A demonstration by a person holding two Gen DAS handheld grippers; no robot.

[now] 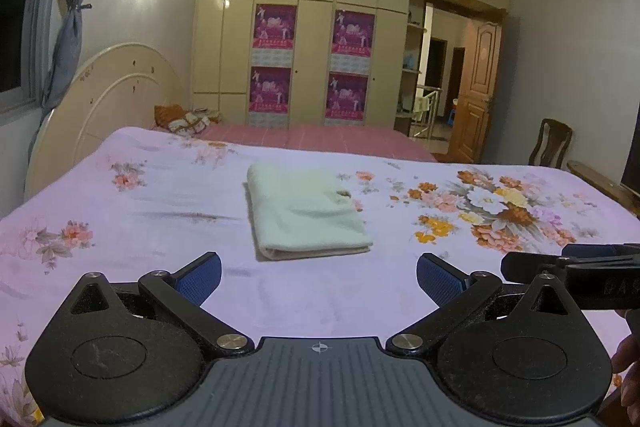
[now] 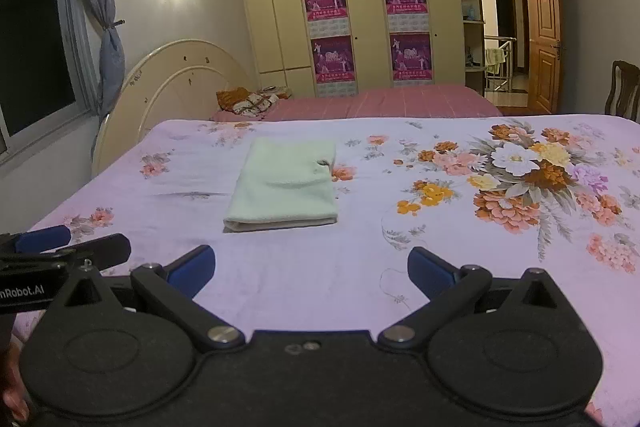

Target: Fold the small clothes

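Nearest the lens, left gripper (image 1: 319, 281) and right gripper (image 2: 311, 271) are hovering wide open, empty. The folded pale-green cloth (image 1: 304, 211) is lying mid-frame on the floral bedsheet (image 1: 120, 227); a careless regrasp risks unfolding it.

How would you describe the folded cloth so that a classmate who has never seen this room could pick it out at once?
Start at the bed with the lilac floral sheet, in front of the tall wardrobe. The cloth lies on the sheet's plainer part, left of the big flower bouquet print, ahead of both open grippers. It is the only loose item on the sheet: a plain pale mint rectangle, folded flat, with no pattern.
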